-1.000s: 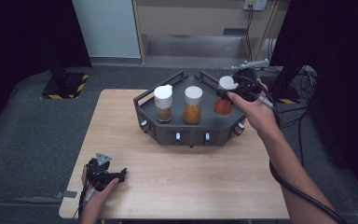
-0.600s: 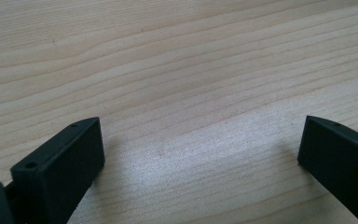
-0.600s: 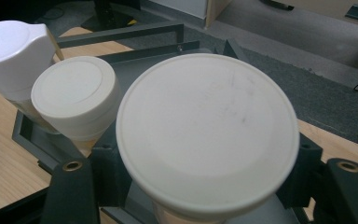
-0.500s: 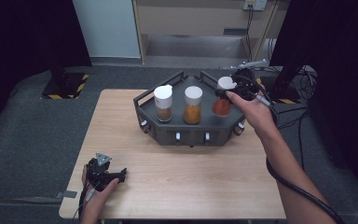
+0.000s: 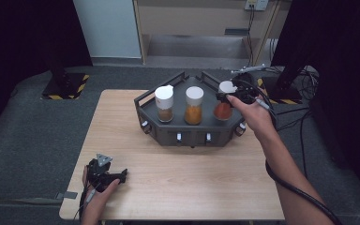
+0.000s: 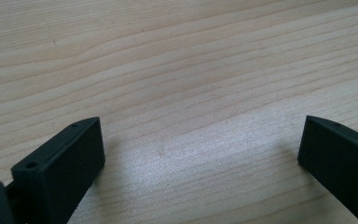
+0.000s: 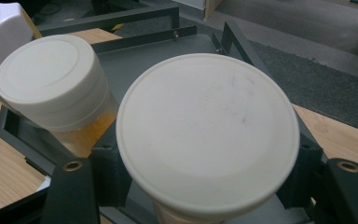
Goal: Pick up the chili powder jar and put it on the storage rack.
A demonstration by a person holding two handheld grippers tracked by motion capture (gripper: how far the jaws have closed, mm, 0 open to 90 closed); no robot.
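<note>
My right gripper [image 5: 228,92] is clamped on the white-lidded jar of red spice [image 7: 208,135], which stands at the right end of the dark tray [image 5: 194,133], beside the orange-spice jar [image 5: 193,106] and the brown-spice jar [image 5: 164,103]. My left gripper [image 6: 200,154] rests on the wooden table [image 5: 187,183] near its front-left corner, jaws wide apart with bare wood between them.

Bright overhead light, dark surroundings, soft shadows, slightly blurred close-ups
</note>
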